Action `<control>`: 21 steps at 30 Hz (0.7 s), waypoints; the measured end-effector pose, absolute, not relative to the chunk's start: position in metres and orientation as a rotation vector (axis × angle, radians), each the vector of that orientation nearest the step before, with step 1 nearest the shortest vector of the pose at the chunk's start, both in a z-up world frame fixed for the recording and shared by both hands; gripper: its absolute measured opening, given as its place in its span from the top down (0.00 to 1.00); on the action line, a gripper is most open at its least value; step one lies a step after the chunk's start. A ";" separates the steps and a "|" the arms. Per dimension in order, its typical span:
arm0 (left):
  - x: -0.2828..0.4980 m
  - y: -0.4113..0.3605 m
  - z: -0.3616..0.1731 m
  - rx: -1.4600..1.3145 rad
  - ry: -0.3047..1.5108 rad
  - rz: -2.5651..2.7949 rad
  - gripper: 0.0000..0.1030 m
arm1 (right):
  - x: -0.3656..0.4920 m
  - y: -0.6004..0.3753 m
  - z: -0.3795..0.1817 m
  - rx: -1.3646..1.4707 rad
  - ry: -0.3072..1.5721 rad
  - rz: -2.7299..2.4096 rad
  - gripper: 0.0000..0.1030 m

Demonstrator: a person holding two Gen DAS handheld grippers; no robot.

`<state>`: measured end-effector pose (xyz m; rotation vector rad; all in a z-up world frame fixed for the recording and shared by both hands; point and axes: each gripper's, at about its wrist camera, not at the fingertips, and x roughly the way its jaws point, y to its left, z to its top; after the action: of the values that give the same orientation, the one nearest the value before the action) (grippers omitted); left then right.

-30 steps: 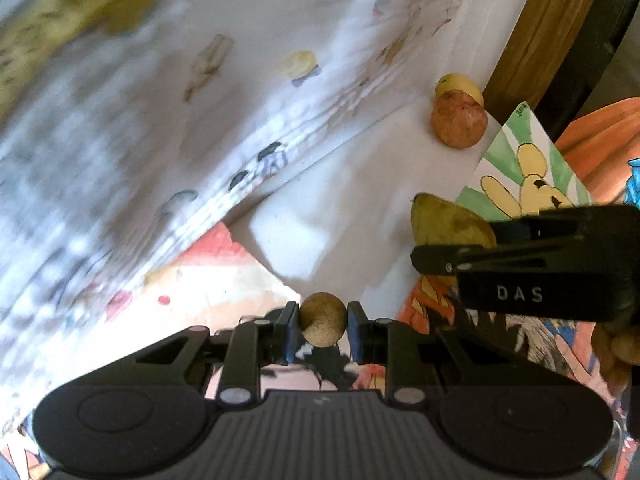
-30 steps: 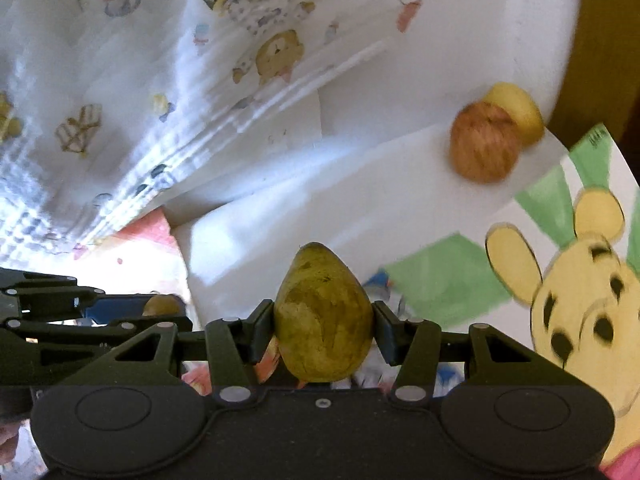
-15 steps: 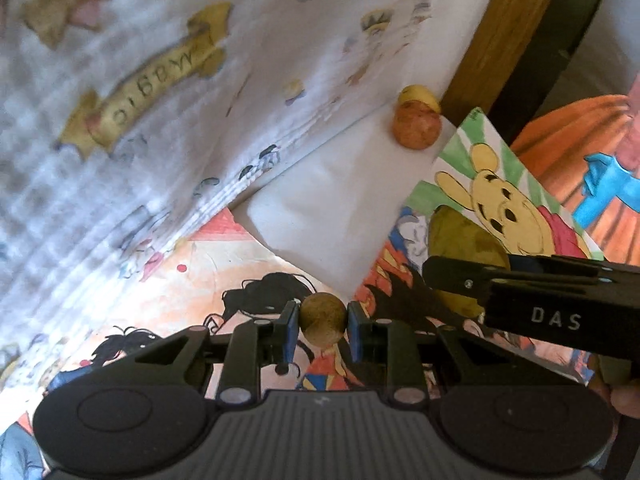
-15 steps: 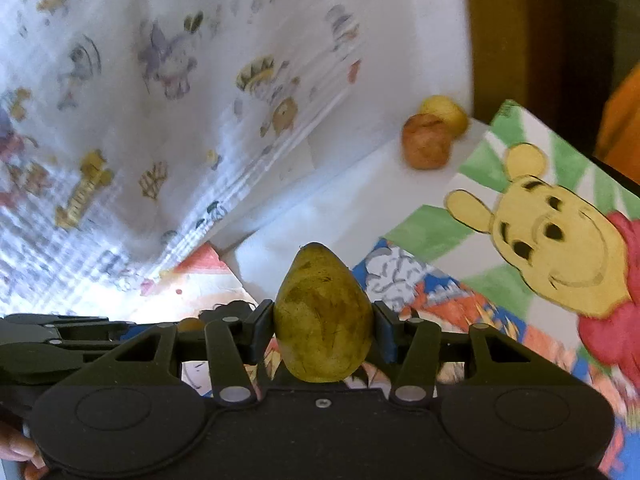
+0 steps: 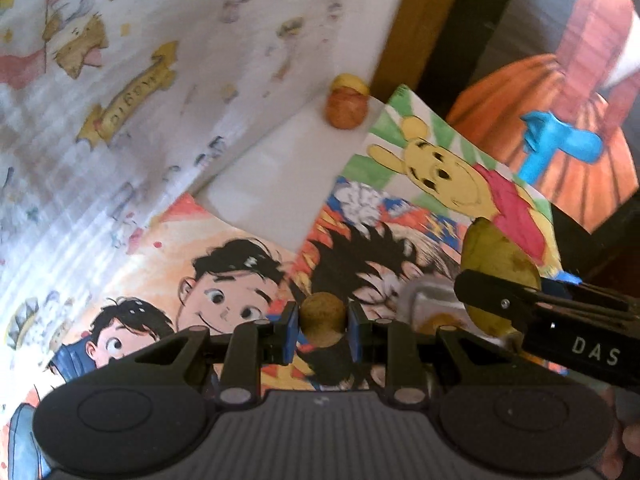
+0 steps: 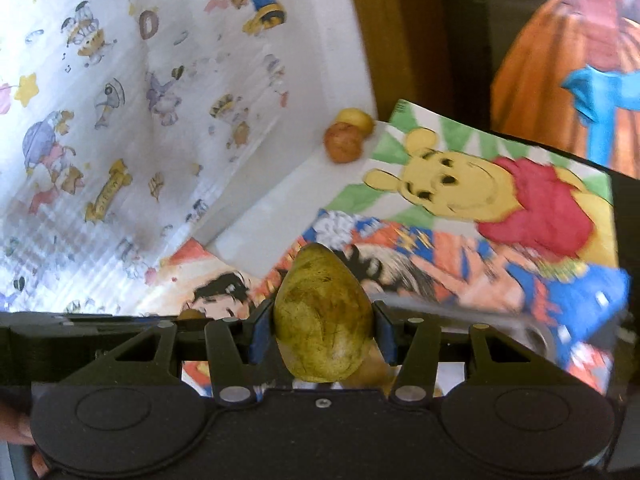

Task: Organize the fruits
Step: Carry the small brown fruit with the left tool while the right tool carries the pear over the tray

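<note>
The right gripper was clamped across the belly of a firm, smooth-skinned pear at six o'clock, while the left gripper pinched a small, light round fruit.

Home, likely child's room: cartoon-print cloth behind Winnie-the-Pooh drawing, beside wooden post.

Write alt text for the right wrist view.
The right gripper clamps a green-brown pear above cartoon posters. Two small round fruits sit far back by a patterned cloth.
</note>
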<state>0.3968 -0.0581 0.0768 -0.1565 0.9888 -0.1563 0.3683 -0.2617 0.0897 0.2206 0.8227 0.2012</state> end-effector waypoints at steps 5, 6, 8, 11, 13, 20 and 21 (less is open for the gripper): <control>0.378 -0.071 0.079 -0.123 1.002 -0.222 0.73 | 0.323 -0.269 0.087 0.254 0.824 0.114 0.48; 0.375 -0.073 0.079 -0.117 1.005 -0.236 0.73 | 0.314 -0.271 0.086 0.263 0.824 0.096 0.48; 0.368 -0.077 0.078 -0.109 1.013 -0.262 0.73 | 0.296 -0.274 0.084 0.278 0.823 0.058 0.48; 0.360 -0.084 0.077 -0.094 1.022 -0.299 0.73 | 0.269 -0.277 0.081 0.299 0.827 0.006 0.48; 0.354 -0.088 0.076 -0.080 1.028 -0.321 0.73 | 0.253 -0.277 0.079 0.323 0.831 -0.027 0.48; 0.338 -0.107 0.069 -0.029 1.060 -0.394 0.73 | 0.213 -0.271 0.067 0.387 0.847 -0.105 0.48; 0.336 -0.108 0.067 -0.024 1.066 -0.402 0.73 | 0.208 -0.269 0.066 0.395 0.850 -0.112 0.48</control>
<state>0.3360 -0.1084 0.0672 -0.0237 1.0656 -0.4020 0.2082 -0.2693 0.0656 0.3953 0.8500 -0.1119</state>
